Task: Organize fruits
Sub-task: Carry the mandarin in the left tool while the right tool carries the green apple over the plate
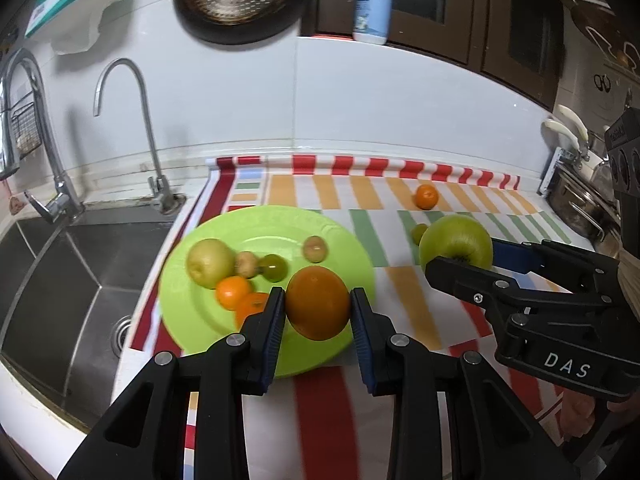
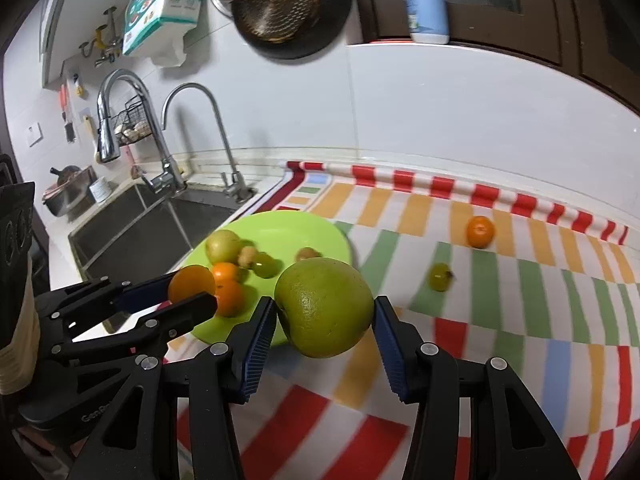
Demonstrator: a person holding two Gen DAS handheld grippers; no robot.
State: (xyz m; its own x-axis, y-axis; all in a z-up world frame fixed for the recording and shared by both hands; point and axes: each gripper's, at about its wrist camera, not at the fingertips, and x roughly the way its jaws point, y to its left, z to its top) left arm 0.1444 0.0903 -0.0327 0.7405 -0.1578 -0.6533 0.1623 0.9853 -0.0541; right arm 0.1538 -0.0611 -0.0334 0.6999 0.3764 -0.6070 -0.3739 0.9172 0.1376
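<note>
The left gripper (image 1: 318, 304) is clamping a big orange (image 1: 318, 303) between its pads, hanging over the near edge of the green plate (image 1: 280, 232) — already carrying smaller fruit. To its right, the right gripper (image 2: 325, 316) is squeezing a green apple (image 2: 325, 308) above the striped cloth (image 2: 500, 320). Far right, a small tangerine (image 2: 480, 232) and a green grape (image 2: 440, 277) are lying on the cloth.

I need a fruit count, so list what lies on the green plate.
On the green plate: a pale apple, two small oranges, a green grape and two brownish fruits. The left claw and its orange cover the plate's near part.
</note>
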